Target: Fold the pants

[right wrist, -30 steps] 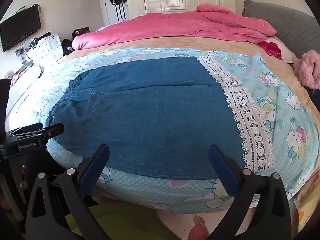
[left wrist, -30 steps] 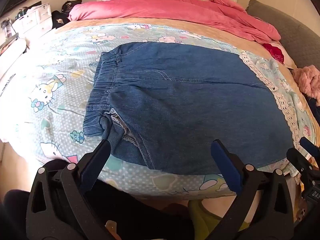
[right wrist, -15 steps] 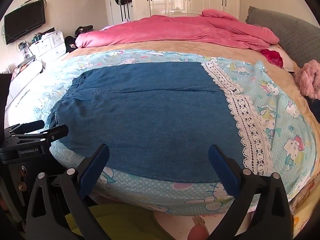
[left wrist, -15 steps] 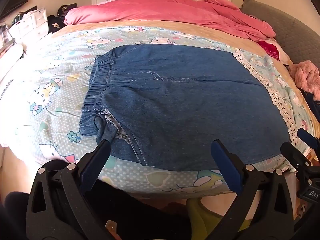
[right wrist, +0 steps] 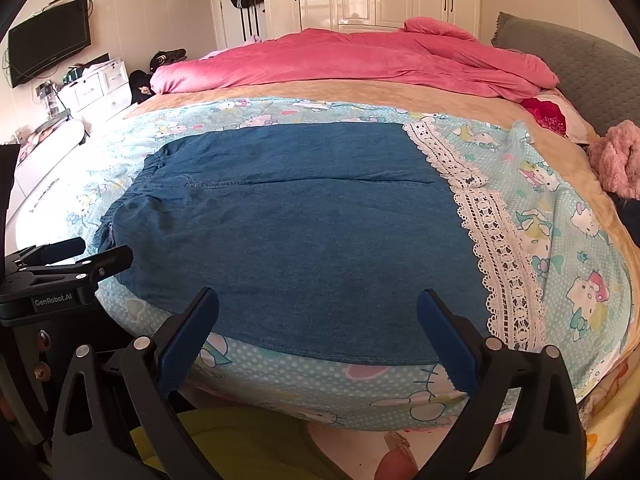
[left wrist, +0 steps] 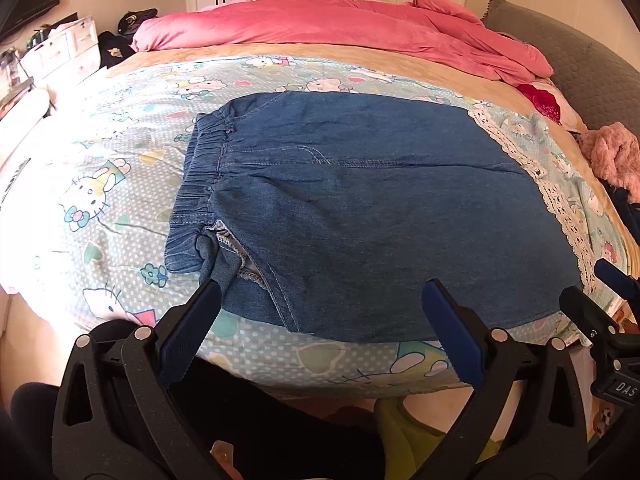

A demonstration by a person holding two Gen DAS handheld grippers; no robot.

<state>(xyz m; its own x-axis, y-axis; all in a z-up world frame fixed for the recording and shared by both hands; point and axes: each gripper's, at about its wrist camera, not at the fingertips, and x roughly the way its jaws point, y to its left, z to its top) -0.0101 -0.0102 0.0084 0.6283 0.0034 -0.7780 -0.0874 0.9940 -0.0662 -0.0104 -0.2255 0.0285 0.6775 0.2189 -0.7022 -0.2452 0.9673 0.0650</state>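
The blue denim pants [left wrist: 360,208] lie flat on the bed, folded into a wide rectangle, with the elastic waistband [left wrist: 196,184] at the left and an inside-out bit at the near left corner. They also show in the right wrist view [right wrist: 304,232]. My left gripper [left wrist: 320,320] is open and empty, held back over the near left edge of the pants. My right gripper [right wrist: 318,324] is open and empty, held back over the near edge further right. Each gripper shows at the edge of the other's view.
The bed has a light blue cartoon-print sheet [left wrist: 120,184] with a white lace border [right wrist: 492,240] right of the pants. A pink duvet [left wrist: 340,28] lies across the far side. A pink fluffy item [right wrist: 616,160] and a grey headboard [right wrist: 580,60] are at the right. A dresser [right wrist: 96,84] stands at the left.
Both grippers have drawn back and up from the bed, so the pants sit lower and further off in both views. The pants have not moved. Both stay open.
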